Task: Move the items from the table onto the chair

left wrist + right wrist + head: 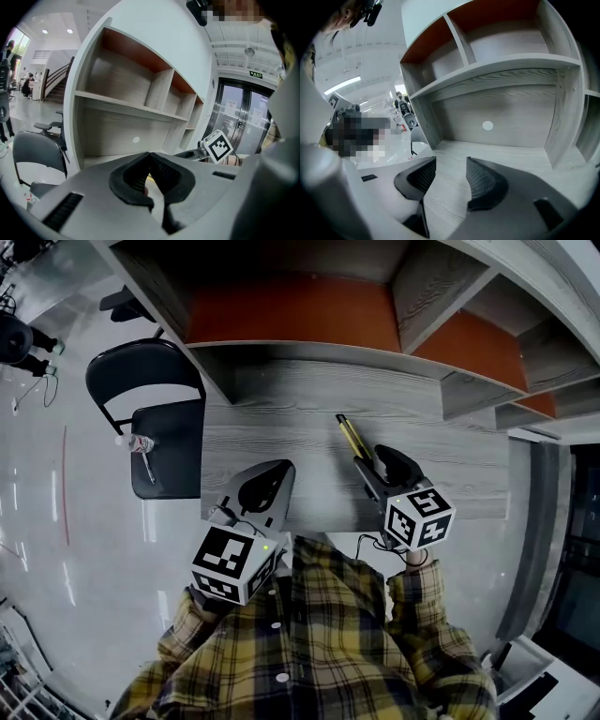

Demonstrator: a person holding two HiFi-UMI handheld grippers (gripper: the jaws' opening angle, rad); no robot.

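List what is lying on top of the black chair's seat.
On the chair seat lie a small clear bottle and a thin pen-like stick, at the edge away from the table. The seat's right edge meets the table; whether it runs underneath cannot be told.

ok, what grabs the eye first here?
A yellow-and-black stick-like item lies alone on the grey table, just ahead of the open right gripper. At the table's left, a black chair holds a small bottle. The left gripper, shut, hovers at the table's near edge.
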